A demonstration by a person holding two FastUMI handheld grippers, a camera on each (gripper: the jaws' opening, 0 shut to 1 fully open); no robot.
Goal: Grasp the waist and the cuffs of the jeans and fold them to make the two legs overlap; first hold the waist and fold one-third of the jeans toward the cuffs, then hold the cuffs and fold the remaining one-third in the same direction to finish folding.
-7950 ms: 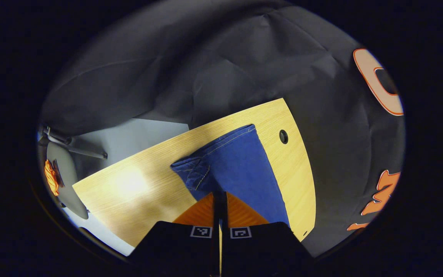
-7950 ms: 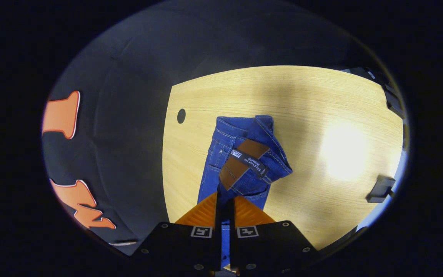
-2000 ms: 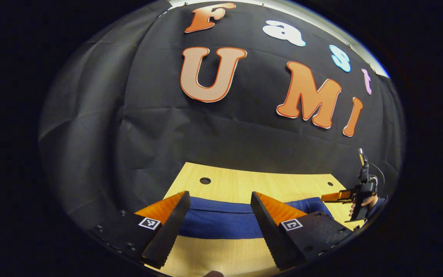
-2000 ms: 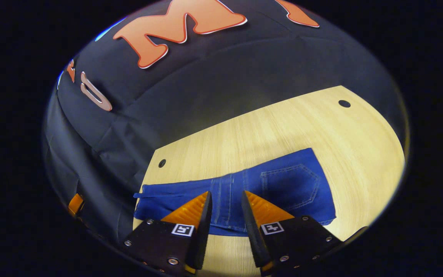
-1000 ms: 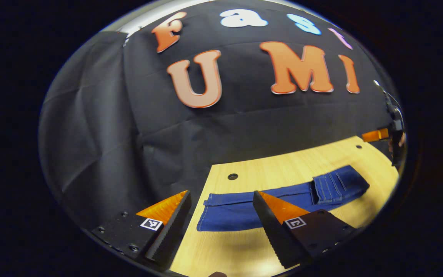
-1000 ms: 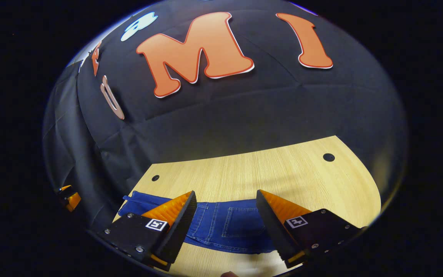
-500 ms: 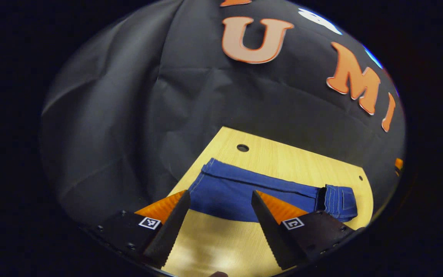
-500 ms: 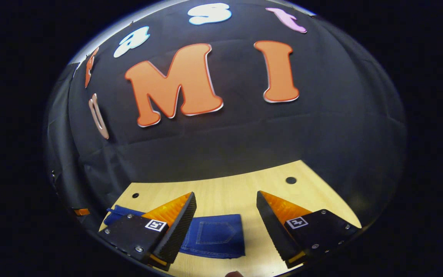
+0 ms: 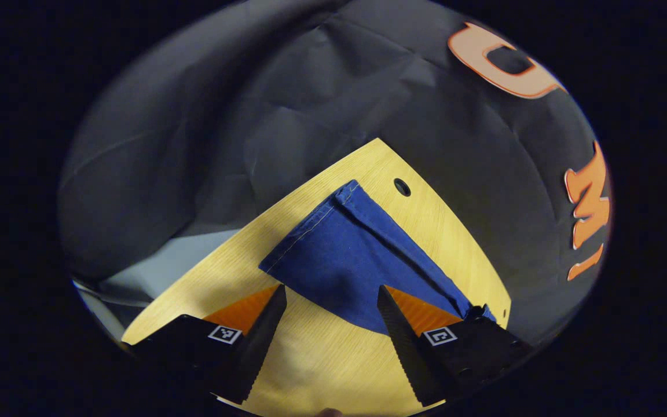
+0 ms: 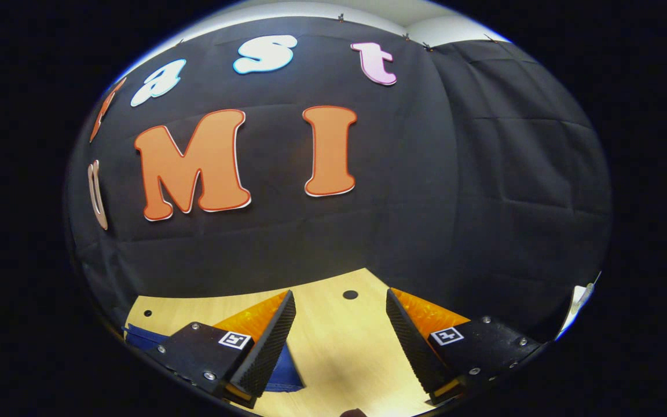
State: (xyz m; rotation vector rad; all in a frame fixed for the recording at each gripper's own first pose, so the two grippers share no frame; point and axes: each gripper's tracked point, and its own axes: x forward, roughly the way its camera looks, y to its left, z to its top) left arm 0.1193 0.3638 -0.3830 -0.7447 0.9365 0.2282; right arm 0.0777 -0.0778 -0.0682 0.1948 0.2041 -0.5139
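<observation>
**Hand-held gripper pair spread wide, jeans lying flat on the table**

Left hand-held gripper (image 9: 329,304) hangs above the table (image 9: 333,359) with its two fingers set wide apart and nothing between them. Beyond its fingertips, in the left gripper view, the blue jeans (image 9: 348,255) lie flat on the pale wooden top, a stitched cuff end (image 9: 310,223) pointing toward the far corner, near a small round hole (image 9: 402,187) in the table. The cloth runs back past the gripper's right-hand finger, where a thicker, bunched part (too much hidden to tell whether it is a fold) sits at the edge. Grey floor (image 9: 154,266) shows past the table's left side.

Right hand-held gripper (image 10: 339,310) is likewise spread wide and holds nothing. In the right gripper view it looks out low over the table (image 10: 339,341) toward the booth's black cloth wall (image 10: 484,202). A strip of the jeans (image 10: 282,376) peeps out beside and beneath its left-hand finger, lying on the wood, apart from the gap between the fingers.
</observation>
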